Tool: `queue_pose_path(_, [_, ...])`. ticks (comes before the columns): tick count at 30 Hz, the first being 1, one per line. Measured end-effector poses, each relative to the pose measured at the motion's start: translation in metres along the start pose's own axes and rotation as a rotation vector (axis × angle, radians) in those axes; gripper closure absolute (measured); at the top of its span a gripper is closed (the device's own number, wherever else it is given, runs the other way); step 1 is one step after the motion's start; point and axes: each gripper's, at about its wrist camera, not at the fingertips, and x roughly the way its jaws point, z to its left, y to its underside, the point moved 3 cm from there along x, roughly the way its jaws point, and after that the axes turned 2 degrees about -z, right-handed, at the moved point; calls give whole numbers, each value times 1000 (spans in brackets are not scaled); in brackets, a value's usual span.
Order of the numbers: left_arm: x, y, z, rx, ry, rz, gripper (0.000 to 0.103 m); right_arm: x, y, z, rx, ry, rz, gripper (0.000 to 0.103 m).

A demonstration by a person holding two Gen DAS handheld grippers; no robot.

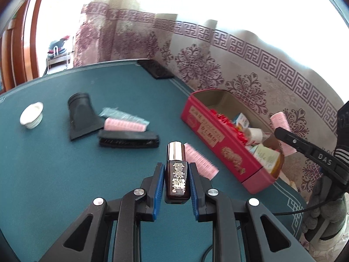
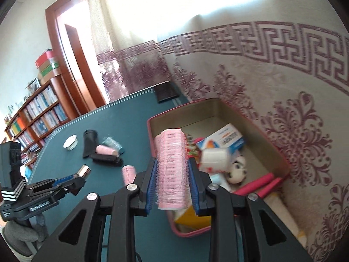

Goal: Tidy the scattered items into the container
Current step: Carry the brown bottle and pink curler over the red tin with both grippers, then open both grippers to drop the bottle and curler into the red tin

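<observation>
Left gripper (image 1: 176,174) jaws clamping one brown bottle (image 1: 176,172), right gripper (image 2: 171,179) jaws clamping one pink roller (image 2: 171,172), two pink rollers (image 1: 124,124) on table.

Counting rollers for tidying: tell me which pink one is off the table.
The pink roller clamped in the right hand-held gripper; the other two pink ones lie on the table.

A lived-in room of a home, by every sign. At left of the right wrist view, a tall reddish wooden bookcase (image 2: 32,118) packed with books, cardboard boxes (image 2: 48,65) stacked on top. Beside it, a brown wooden door frame (image 2: 63,65) opening onto bright daylight. Across the upper right, a cream curtain with purple key-pattern border and floral motifs (image 2: 272,69). In the middle, a dark green felt-covered table (image 1: 54,163) strewn with household odds and ends — pink plastic hair rollers (image 1: 124,125), a black bristle brush (image 1: 128,140).
</observation>
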Motion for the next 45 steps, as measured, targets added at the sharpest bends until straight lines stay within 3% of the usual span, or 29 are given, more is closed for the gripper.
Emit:
queue_pose_path(11, [30,-44,-87,132,111,-2,80,8,-3,-52,56,73,-12,72])
queue_pose_path(20, [70,-68,-133,180,159,25,80,8,-5,-64,46,103,-39,72])
queue_pose_path(22, [78,-71,-135,157,178,36,79,9,-5,-67,52,108,-44,72])
queue_pose_path(24, [86,-73,-136,121,202,55,68,10,-5,-70,60,113,-46,72])
queue_pose_path(25, [87,-74,-134,107,207,55,50,10,-4,-72,66,112,-45,72])
queue_pose_path(26, [87,-74,-132,97,205,46,42,11,-4,-73,71,111,-42,72])
queue_pose_path(39, [81,-67,-97,41,116,34,42,9,0,-62,75,88,-41,58])
queue_pose_path(43, [76,-61,-82,5,95,35,27,5,0,-48,54,73,-55,43])
queue_pose_path(45, [72,-58,-73,-14,79,36,26,3,2,-39,37,62,-59,40])
